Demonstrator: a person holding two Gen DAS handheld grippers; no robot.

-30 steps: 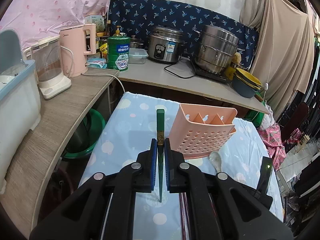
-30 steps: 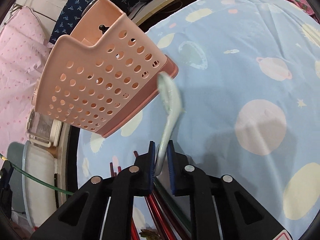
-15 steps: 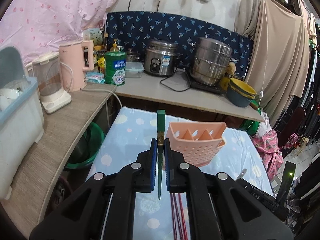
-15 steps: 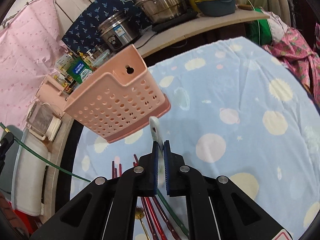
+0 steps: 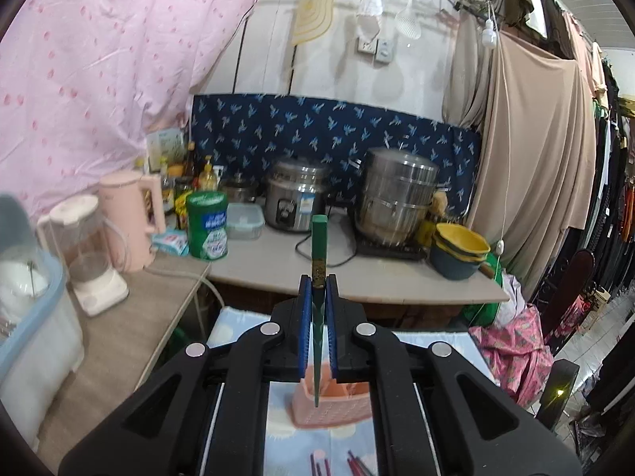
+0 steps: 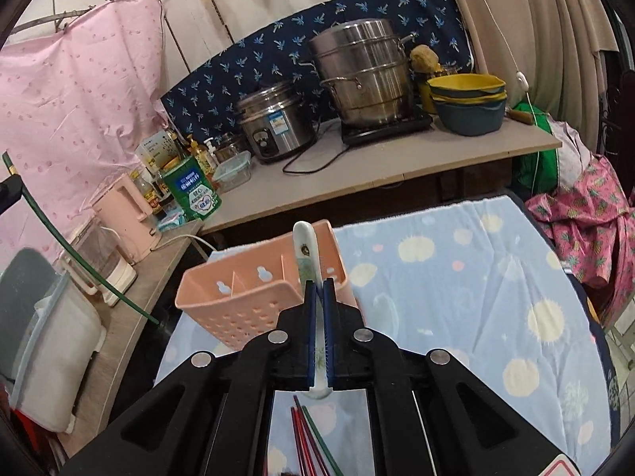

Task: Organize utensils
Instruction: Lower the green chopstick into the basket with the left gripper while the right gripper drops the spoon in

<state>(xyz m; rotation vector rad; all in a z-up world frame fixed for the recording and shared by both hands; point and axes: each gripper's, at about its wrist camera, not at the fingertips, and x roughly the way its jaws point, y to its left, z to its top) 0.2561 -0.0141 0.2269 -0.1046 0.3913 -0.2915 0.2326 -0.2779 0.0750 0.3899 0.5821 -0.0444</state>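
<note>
In the left wrist view, the left tool (image 5: 317, 313) is clamped on a long dark green chopstick (image 5: 318, 265), its blue pads pressing both sides of the shaft. The chopstick stands upright, its square end pointing to 12 o'clock and its thin tip reaching down to 6 o'clock over the pink perforated plastic utensil basket (image 5: 333, 408). The basket sits on the pale blue spotted cloth covering the table (image 5: 278, 428), seen between the tool's black arms. At 6 o'clock, red chopsticks (image 5: 317, 466) lie on the cloth.

In the right wrist view, the right tool (image 6: 318, 309) pinches a pale white-green ceramic spoon (image 6: 304, 252) by its handle, which rises toward 12 o'clock in front of the basket (image 6: 246, 309). Whether the spoon is touching the basket cannot be told. The basket shows three open compartments and leans toward 10 o'clock in this view. Near 6 o'clock, red chopsticks (image 6: 298, 436) and one more green chopstick (image 6: 317, 440) lie on the cloth (image 6: 476, 297). At 9 o'clock, the green chopstick held by the other tool (image 6: 79, 258) slants across the frame.

Farther back, a grey counter (image 6: 357, 174) carries a green canister (image 6: 194, 192), a steel rice cooker (image 6: 274, 123), a stacked steel steamer pot (image 6: 365, 79) and yellow and blue bowls (image 6: 468, 103). At 10 o'clock stands a pink electric kettle (image 6: 127, 214).
</note>
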